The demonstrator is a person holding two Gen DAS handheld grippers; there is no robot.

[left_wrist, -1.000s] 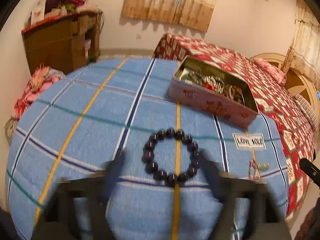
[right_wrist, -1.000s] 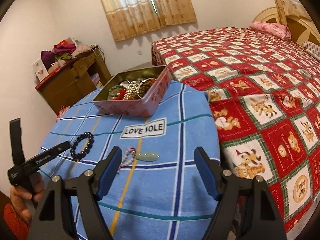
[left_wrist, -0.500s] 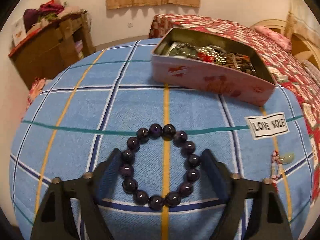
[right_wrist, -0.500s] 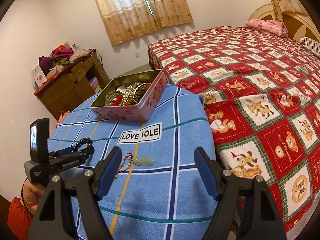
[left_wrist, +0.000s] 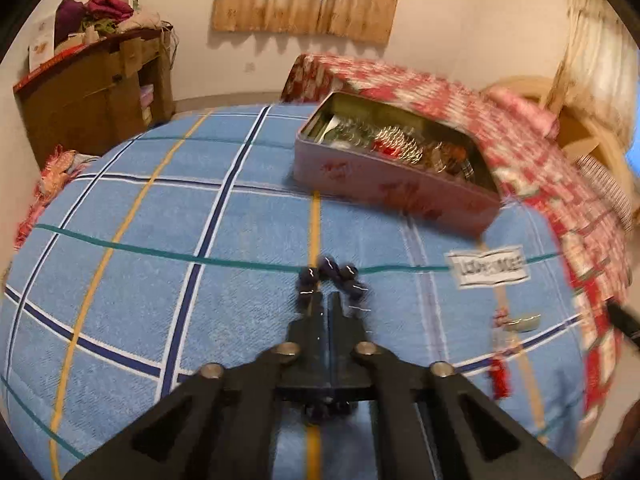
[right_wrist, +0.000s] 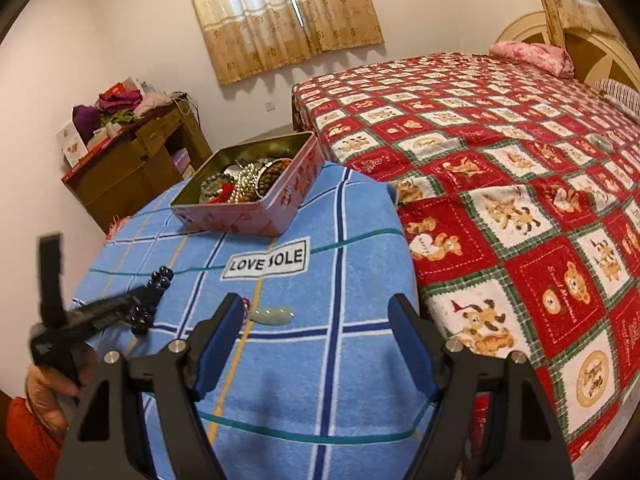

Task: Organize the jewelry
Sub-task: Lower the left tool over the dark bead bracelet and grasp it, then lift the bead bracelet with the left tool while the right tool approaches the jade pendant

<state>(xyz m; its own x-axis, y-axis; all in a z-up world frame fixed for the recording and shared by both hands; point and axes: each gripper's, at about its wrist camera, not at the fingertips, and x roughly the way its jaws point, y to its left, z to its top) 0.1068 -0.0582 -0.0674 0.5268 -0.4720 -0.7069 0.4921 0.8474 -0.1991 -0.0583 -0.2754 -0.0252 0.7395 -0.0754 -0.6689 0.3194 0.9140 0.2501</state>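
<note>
Left gripper (left_wrist: 327,300) jaws clamped on bead bracelet (left_wrist: 332,278); beads bunched ahead.

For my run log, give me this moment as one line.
left gripper: shut on dark bead bracelet | right gripper: open, holding nothing | jade pendant: on blue towel | pink tin: open, holds jewelry

The left gripper (left_wrist: 328,300) has its two fingers pressed together, pinching the dark bead bracelet (left_wrist: 334,276), with beads bulging out past the tips, above the blue checked cloth (left_wrist: 160,220). The right gripper (right_wrist: 316,340) hangs over that same cloth's nearer part, fingers spread wide with nothing between them. A bare hand (right_wrist: 48,392) grips the left gripper's handle.
</note>
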